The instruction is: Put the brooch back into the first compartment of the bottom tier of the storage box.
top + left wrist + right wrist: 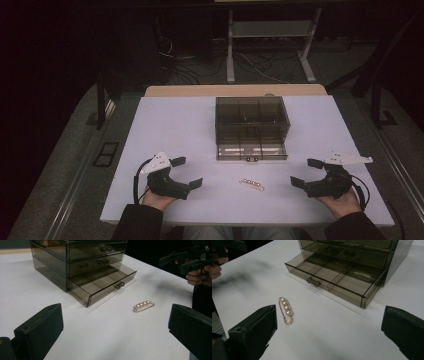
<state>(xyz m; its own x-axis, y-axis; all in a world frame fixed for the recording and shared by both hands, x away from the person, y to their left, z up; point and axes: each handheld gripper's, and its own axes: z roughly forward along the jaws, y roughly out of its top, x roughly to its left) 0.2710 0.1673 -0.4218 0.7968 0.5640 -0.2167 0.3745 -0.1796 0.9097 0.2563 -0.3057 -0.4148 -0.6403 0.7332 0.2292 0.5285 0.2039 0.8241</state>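
Note:
A gold pin set with several pearls (pixel 251 184) lies flat on the white table (pixel 170 125), just in front of a smoky clear drawer chest (pixel 251 117) whose bottom drawer (pixel 251 151) is pulled out. The pearl pin (pixel 143 306) and the divided bottom drawer (pixel 105 282) lie ahead of my left gripper (pixel 115 332). In the high view my left gripper (pixel 187 172) rests open near the front left, a hand's breadth from the pin. My right gripper (pixel 306 172) stands open at the front right. From my right gripper (pixel 329 332) the pearl pin (pixel 286 310) lies ahead-left and the drawer (pixel 337 275) beyond. Nothing sits between either pair of jaws.
The table's front edge (pixel 240 222) runs just ahead of the person's hands. Past the table's far edge are a metal stand (pixel 270 45) and loose cables on a dark floor. The other hand with its gripper (pixel 192 260) shows at top right of the left gripper view.

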